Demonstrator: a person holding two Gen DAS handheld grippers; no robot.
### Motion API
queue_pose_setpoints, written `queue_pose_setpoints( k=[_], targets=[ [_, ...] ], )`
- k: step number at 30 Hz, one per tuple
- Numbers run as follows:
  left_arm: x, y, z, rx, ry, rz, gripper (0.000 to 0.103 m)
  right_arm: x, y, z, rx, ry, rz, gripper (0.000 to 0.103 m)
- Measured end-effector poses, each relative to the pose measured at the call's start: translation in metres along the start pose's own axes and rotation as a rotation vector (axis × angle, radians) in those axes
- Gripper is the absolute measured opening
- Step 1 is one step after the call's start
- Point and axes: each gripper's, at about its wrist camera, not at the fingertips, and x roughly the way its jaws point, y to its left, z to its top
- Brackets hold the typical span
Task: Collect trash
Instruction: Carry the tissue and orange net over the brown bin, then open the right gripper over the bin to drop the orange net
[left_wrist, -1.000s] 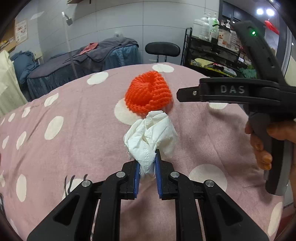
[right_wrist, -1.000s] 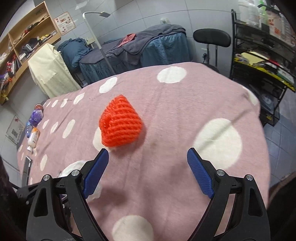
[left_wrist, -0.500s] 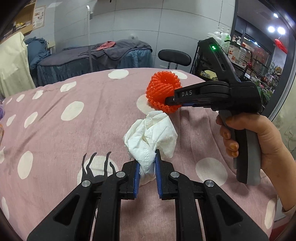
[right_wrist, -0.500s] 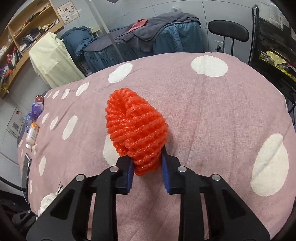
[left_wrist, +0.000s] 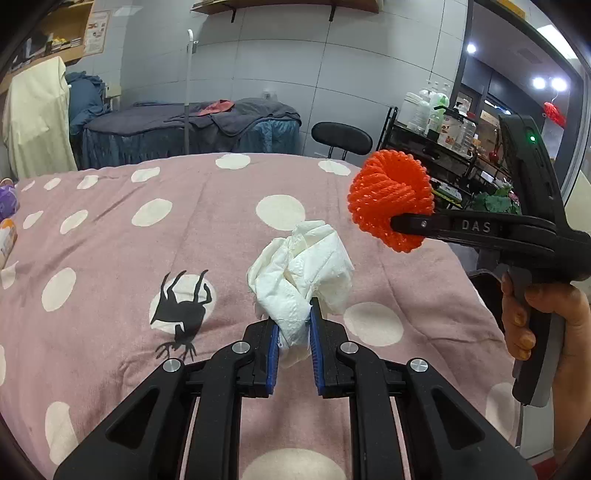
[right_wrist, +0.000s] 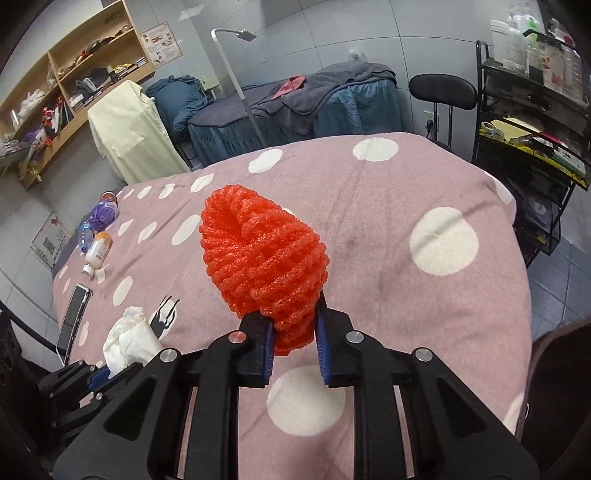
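Note:
My left gripper (left_wrist: 293, 325) is shut on a crumpled white tissue (left_wrist: 301, 271) and holds it above the pink polka-dot bed cover (left_wrist: 147, 258). My right gripper (right_wrist: 295, 332) is shut on an orange foam net (right_wrist: 260, 266) and holds it up off the cover. In the left wrist view the right gripper (left_wrist: 397, 223) is at the right with the orange net (left_wrist: 391, 199) in the air. In the right wrist view the tissue (right_wrist: 127, 341) and the left gripper (right_wrist: 99, 374) show at the lower left.
Bottles (right_wrist: 96, 236) and a phone (right_wrist: 74, 317) lie at the left edge of the bed. A black shelf rack (right_wrist: 532, 122) and a black chair (right_wrist: 443, 92) stand beyond the right side. A blue-covered bed (left_wrist: 192, 133) stands behind.
The right gripper closed on the orange net and lifted it off the cover. The left gripper kept its hold on the tissue and rose and pulled back.

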Motion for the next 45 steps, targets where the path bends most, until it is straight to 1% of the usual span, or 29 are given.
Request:
queue_pose_setpoints(
  k=[5, 10, 16, 23, 30, 36, 40, 43, 44, 45],
  targets=[
    [-0.016, -0.016, -0.008, -0.018, -0.025, -0.044, 0.015, -0.043, -0.024, -0.026, 0.060, -0.042, 0.000, 0.019],
    [-0.028, -0.034, -0.014, -0.018, -0.039, -0.080, 0.015, -0.082, -0.047, -0.050, 0.108, -0.094, -0.030, 0.019],
    [-0.034, -0.063, -0.020, 0.017, -0.046, -0.122, 0.015, -0.120, -0.080, -0.085, 0.174, -0.138, -0.103, 0.019],
    [-0.036, -0.095, -0.026, 0.057, -0.045, -0.173, 0.015, -0.148, -0.124, -0.118, 0.265, -0.151, -0.189, 0.019],
    [-0.037, -0.121, -0.029, 0.094, -0.047, -0.211, 0.015, -0.158, -0.173, -0.151, 0.375, -0.129, -0.275, 0.019],
    [-0.037, -0.139, -0.032, 0.118, -0.042, -0.228, 0.015, -0.151, -0.210, -0.178, 0.462, -0.081, -0.329, 0.019],
    [-0.033, -0.146, -0.032, 0.122, -0.029, -0.241, 0.015, -0.141, -0.227, -0.194, 0.495, -0.042, -0.357, 0.019],
    [-0.031, -0.153, -0.034, 0.130, -0.021, -0.249, 0.015, -0.133, -0.235, -0.205, 0.497, -0.010, -0.411, 0.020],
    [-0.031, -0.156, -0.035, 0.137, -0.019, -0.250, 0.015, -0.131, -0.237, -0.207, 0.495, -0.005, -0.426, 0.020],
    [-0.031, -0.158, -0.036, 0.143, -0.018, -0.251, 0.015, -0.129, -0.238, -0.209, 0.492, 0.002, -0.439, 0.025]
  ],
)
